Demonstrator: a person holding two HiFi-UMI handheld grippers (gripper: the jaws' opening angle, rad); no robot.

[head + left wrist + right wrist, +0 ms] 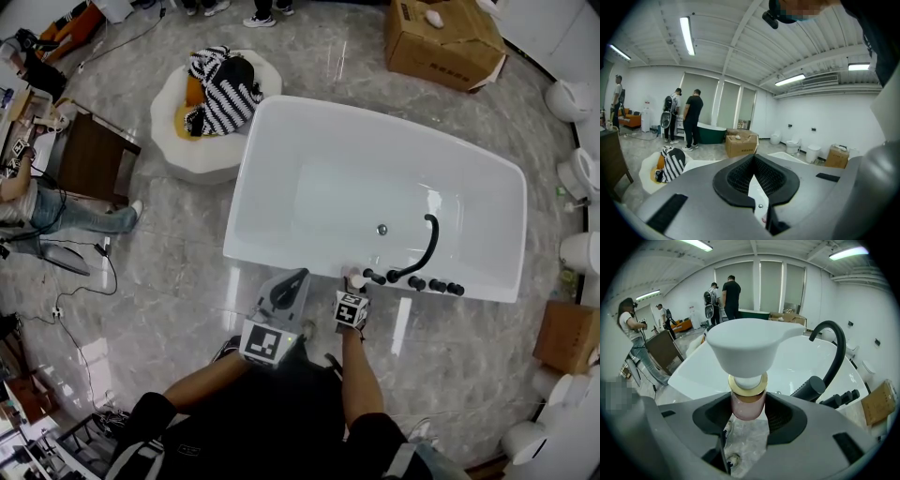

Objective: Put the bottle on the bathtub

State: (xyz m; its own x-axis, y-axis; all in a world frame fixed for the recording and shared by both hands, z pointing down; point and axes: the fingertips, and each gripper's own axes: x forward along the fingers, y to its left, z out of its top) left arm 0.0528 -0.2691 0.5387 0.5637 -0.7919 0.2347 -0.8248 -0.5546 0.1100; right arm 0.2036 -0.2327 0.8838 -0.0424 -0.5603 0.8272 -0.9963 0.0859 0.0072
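The grey left gripper (289,281) hangs shut and empty, out of the way. The right gripper (747,411) squeezes the small pink bottle with a white pump top (747,399), upright at the white bathtub's (248,187) near edge beside the curved black tap (427,248), ready to set it down, I think.

Left gripper (753,180) fingers (780,176) together, nothing between. Beyond: cardboard box (740,143), striped bundle (673,164), two people (693,115) by green tub (710,133).
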